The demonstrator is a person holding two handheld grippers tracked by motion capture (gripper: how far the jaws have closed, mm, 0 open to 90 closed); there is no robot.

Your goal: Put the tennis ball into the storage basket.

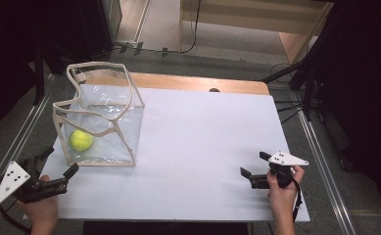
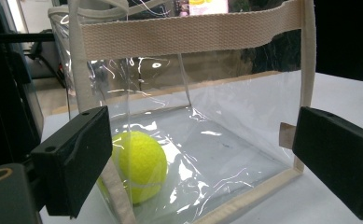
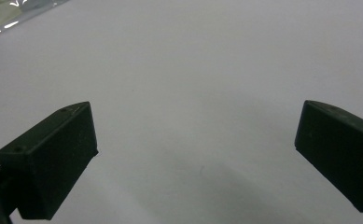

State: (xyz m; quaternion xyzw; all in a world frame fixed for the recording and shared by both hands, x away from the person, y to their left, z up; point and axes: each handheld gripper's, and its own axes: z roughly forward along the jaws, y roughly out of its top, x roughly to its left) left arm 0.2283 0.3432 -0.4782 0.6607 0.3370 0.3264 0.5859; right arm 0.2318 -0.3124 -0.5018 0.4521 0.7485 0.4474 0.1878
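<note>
On the white table [image 1: 193, 147] a clear plastic bag [image 1: 100, 122] with beige webbing trim stands upright and open-topped at about 10 o'clock in the high view. A yellow-green tennis ball [image 1: 81, 140] rests on its floor, toward the near-left corner.

The left gripper [image 1: 56, 169] sits at about 8 o'clock, just beside the bag's near-left corner, its 2 jaws spread wide and holding nothing; in the left gripper view they frame the bag's near wall with the ball behind it. The right gripper [image 1: 254, 164] rests at about 4 o'clock, well apart from the bag, jaws also spread and empty over bare table.

The bag looks light, thin and floppy; its film would likely crumple and slip under a pinch. The woven rim band [image 2: 188, 32] appears stiffer and rougher, so it seems the better hold. The ball looks light and fuzzy, easy to pinch across its middle, though it would roll if nudged.
</note>
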